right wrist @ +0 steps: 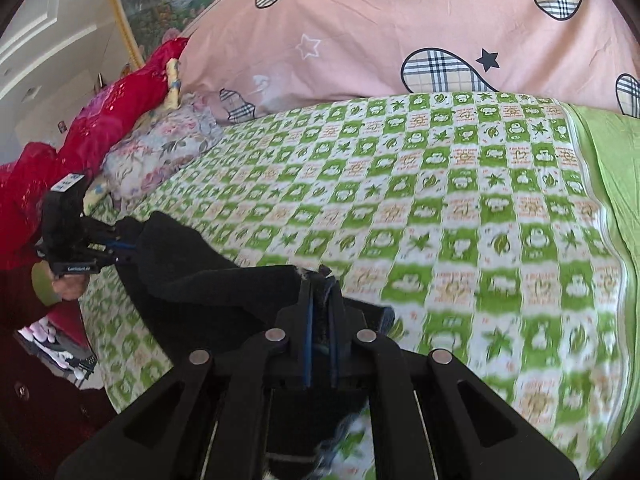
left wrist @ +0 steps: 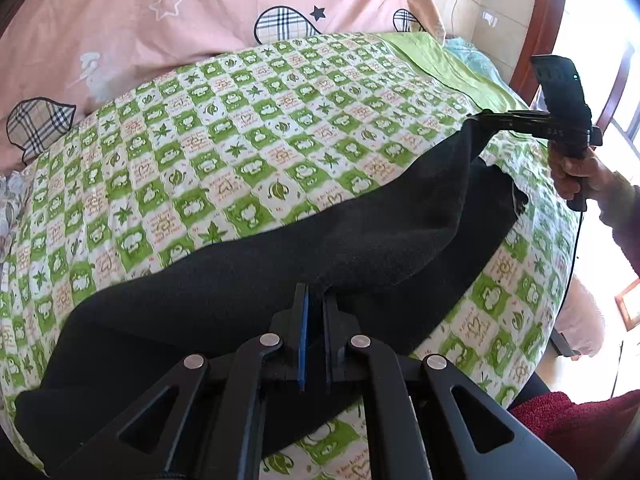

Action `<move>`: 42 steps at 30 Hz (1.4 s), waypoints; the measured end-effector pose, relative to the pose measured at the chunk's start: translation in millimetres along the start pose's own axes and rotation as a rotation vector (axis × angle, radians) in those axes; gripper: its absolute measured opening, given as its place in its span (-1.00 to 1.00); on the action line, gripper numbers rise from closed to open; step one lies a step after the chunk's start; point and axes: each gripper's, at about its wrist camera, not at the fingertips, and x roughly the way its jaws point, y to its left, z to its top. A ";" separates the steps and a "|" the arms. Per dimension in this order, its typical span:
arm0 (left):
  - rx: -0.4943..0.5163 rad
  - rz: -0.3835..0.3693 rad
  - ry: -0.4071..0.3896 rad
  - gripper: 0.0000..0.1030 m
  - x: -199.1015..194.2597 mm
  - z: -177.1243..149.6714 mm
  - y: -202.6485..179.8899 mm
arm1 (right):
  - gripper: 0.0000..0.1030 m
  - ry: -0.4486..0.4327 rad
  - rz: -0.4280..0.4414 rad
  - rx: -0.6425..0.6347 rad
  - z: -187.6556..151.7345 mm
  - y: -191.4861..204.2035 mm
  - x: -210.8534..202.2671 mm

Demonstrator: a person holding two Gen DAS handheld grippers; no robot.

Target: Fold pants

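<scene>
Both tongs [left wrist: 314,300] [right wrist: 320,280] pinch the black pants [left wrist: 280,248] stretched between them.

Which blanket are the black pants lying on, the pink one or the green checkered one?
The green checkered blanket; the black pants lie on it, while the pink blanket sits behind.

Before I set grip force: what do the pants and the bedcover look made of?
Pants: black, matte, slightly nubby, probably fleece or thick knit; they drape heavily. Bedcover: thin printed woven cloth, likely cotton, with fine wrinkles. Both tools, left tool and right tool, pinch the pants.
</scene>
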 end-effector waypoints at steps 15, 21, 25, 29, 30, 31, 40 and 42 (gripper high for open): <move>0.044 -0.014 0.077 -0.91 21.5 -41.2 -18.2 | -0.86 0.113 -0.128 -0.016 -67.5 21.8 -7.3; -0.011 -0.010 0.087 -0.68 19.5 -49.0 -15.6 | -0.45 0.091 -0.160 0.084 -72.5 20.0 -16.3; -0.071 0.001 0.062 -0.26 2.5 -57.8 -10.4 | 0.16 -0.007 -0.189 0.094 -69.6 34.4 -39.8; -0.198 0.014 0.046 -0.09 -14.7 -75.2 6.5 | 0.16 -0.082 -0.159 0.094 -61.5 58.4 -48.5; -0.244 0.019 0.046 -0.04 -18.8 -81.0 13.6 | 0.16 -0.093 -0.146 0.093 -59.4 66.0 -45.5; -0.288 0.026 0.045 -0.03 -23.0 -86.8 20.8 | 0.16 -0.101 -0.118 0.091 -57.1 75.6 -39.9; -0.676 0.114 -0.011 0.11 -69.2 -144.0 104.1 | 0.16 -0.055 0.096 -0.020 -37.0 176.4 44.2; -0.756 0.129 -0.012 0.12 -74.8 -155.3 125.7 | 0.16 -0.036 0.141 -0.062 -31.5 204.4 66.1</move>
